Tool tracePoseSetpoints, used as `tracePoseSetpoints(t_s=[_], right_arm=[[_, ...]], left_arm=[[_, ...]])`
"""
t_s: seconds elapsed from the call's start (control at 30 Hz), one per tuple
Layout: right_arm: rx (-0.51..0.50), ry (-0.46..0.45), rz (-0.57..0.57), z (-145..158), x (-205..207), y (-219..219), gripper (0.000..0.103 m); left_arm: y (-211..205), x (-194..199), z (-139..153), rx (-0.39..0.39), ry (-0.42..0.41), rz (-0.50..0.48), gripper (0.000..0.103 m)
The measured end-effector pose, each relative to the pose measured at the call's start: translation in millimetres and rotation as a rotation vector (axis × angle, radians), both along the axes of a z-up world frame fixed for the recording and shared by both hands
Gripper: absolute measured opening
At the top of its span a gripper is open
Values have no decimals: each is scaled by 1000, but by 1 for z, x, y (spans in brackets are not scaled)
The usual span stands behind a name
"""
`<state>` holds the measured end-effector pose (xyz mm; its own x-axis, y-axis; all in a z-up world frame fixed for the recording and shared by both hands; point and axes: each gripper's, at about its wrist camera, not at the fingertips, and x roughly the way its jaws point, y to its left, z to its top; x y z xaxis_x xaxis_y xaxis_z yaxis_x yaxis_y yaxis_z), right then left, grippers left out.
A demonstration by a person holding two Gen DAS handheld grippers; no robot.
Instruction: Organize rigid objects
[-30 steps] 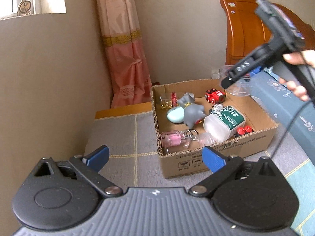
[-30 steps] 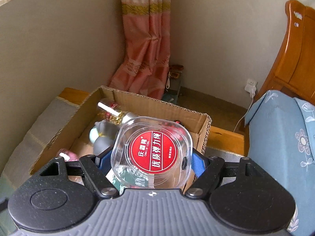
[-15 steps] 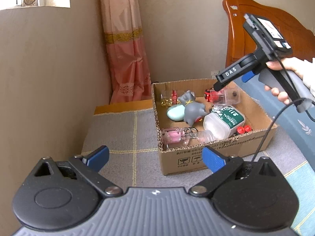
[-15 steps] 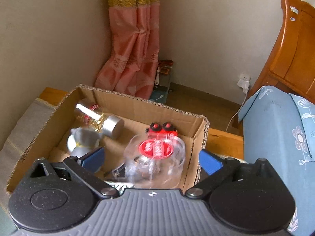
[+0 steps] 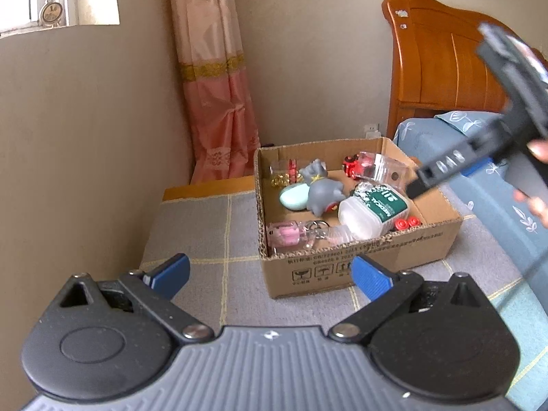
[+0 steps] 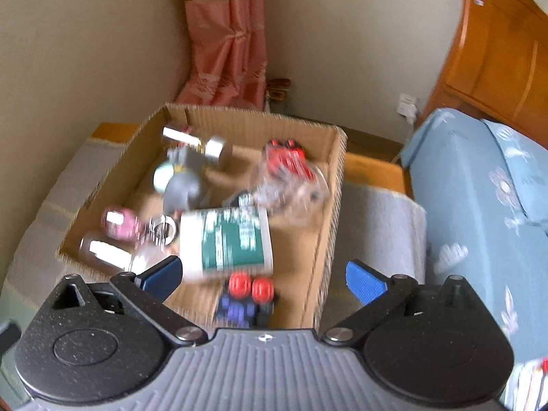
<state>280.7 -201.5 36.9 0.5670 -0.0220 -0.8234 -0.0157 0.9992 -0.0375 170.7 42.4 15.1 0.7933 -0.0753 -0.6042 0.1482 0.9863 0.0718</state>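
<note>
A cardboard box (image 5: 363,267) stands on the grey blanket and holds several objects: a clear plastic case with a red label (image 5: 383,171), a white and green tub (image 5: 373,209), a grey figurine (image 5: 322,188) and a pink bottle (image 5: 284,236). My left gripper (image 5: 270,274) is open and empty, in front of the box. My right gripper (image 6: 263,277) is open and empty above the box's near right part; it shows blurred in the left wrist view (image 5: 441,167). In the right wrist view the clear case (image 6: 291,178) lies in the box (image 6: 328,226) beside the tub (image 6: 229,239).
A wall is close on the left. A pink curtain (image 5: 215,96) hangs behind the box. A wooden headboard (image 5: 441,65) and blue floral bedding (image 6: 479,205) lie to the right. A grey checked blanket (image 5: 205,233) covers the surface around the box.
My right gripper opened and let go of the clear case, which now lies in the box. The gripper then pulled back and up. My left gripper stayed open and nearly still.
</note>
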Motion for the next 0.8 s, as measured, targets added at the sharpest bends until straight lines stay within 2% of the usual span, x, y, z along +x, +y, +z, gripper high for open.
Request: tracePoseSetpoints(t_s=[0.2, 0.4, 0.47, 0.8], right_arm=[[-38, -52, -70, 0, -68, 9, 103], [47, -92, -155, -4, -123, 13, 103], [63, -104, -161, -4, -133, 17, 103], [15, -197, -195, 14, -157, 28, 103]], left_arm=[[-6, -8, 0, 15, 25, 15, 101], [-16, -13, 0, 3, 70, 23, 101], [-20, -15, 3, 8, 68, 18, 101], [-26, -19, 15, 27, 69, 69, 101]])
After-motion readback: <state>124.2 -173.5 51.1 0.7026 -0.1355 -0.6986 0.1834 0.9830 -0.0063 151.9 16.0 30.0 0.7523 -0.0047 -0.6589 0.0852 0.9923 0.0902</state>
